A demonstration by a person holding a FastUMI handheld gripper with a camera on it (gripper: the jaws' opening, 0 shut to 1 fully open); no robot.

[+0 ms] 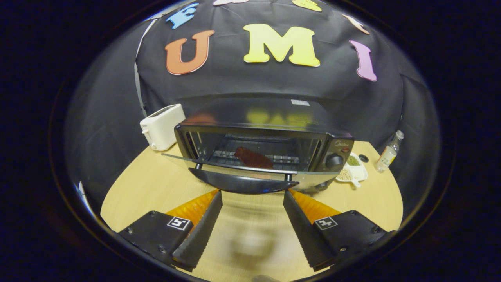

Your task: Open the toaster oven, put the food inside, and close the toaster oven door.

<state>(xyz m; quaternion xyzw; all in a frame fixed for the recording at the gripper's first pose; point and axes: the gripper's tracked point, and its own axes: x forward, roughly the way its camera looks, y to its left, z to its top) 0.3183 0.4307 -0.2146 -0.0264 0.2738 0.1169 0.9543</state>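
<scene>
— Tool [252, 196] status?
— Fingers spread wide, holding nothing, over the bench [148, 188].
— Food [253, 158]?
— On the rack inside the toaster oven [266, 150], beyond the fingertips; door [250, 172] lowered, handle just ahead.

One toaster oven [266, 150] is standing on the table [156, 188], holding one piece of food [253, 158]. One white toaster [161, 126], one bottle [388, 152] and one two-part dish [354, 169] are sitting nearby. One tongs [252, 196], fingers spread, is pointing at them.
</scene>
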